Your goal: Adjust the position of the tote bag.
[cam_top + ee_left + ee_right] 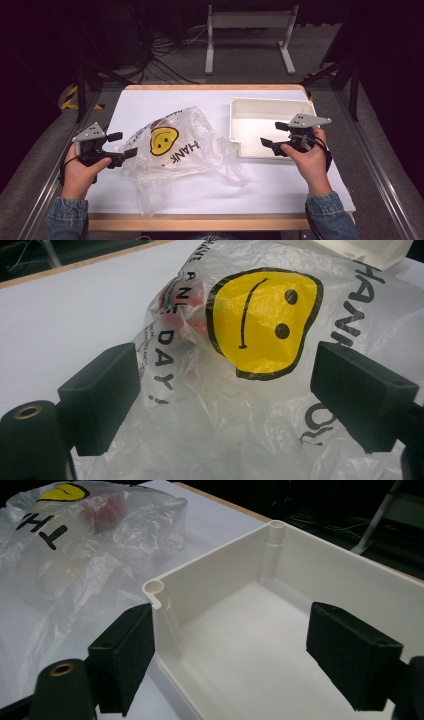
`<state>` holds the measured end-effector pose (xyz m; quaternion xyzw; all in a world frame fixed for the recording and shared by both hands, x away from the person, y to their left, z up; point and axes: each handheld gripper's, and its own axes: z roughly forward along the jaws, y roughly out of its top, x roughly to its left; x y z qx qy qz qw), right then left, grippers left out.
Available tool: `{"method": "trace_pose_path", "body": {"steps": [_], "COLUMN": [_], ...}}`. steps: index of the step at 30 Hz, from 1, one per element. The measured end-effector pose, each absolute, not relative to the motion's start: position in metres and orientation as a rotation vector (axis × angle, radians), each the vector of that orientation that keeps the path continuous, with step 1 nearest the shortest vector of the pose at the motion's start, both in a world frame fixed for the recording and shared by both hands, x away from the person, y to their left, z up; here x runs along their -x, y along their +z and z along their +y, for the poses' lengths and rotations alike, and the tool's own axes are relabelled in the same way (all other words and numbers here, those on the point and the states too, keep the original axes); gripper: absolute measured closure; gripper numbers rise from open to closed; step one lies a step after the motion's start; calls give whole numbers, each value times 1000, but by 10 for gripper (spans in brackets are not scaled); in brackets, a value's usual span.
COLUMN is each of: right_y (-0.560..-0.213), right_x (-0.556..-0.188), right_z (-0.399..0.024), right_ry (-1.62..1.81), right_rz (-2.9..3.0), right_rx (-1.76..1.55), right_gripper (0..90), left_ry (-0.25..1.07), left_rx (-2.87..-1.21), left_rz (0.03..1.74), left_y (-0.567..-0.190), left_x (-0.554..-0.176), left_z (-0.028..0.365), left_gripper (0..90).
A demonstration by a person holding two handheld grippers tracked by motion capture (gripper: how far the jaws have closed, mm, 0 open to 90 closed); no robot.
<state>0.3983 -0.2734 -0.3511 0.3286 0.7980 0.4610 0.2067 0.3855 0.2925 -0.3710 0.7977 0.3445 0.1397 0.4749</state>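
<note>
**Nothing unpacked yet: bag closed, tray bare**

Both claws stand wide, gripping nothing. The left claw hovers just beside the crumpled plastic bag, its jaws straddling loose film; something red shows inside. The right claw hangs over the white tray, near its corner. Judging so, the work is barely begun.
</note>
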Motion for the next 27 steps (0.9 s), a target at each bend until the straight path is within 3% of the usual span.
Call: {"method": "trace_pose_path", "body": {"steps": [13,22,27], "right_y": [-345,-345,-344], "right_x": [-392,-385,-380], "right_z": [-259,-229,-211], "right_ry": [1348,1446,1475], "right_rz": [2246,2317,2341], "right_rx": [-859,-789,-756], "right_gripper": [181,56,78], "left_ry": [327,304,285], "left_rx": [-1946,-1961,-1970], "left_rz": [778,731,698], "left_y": [-362,-358,-356], "left_x": [-378,-375,-373], "left_z": [282,272,266], "left_gripper": [130,122,122]}}
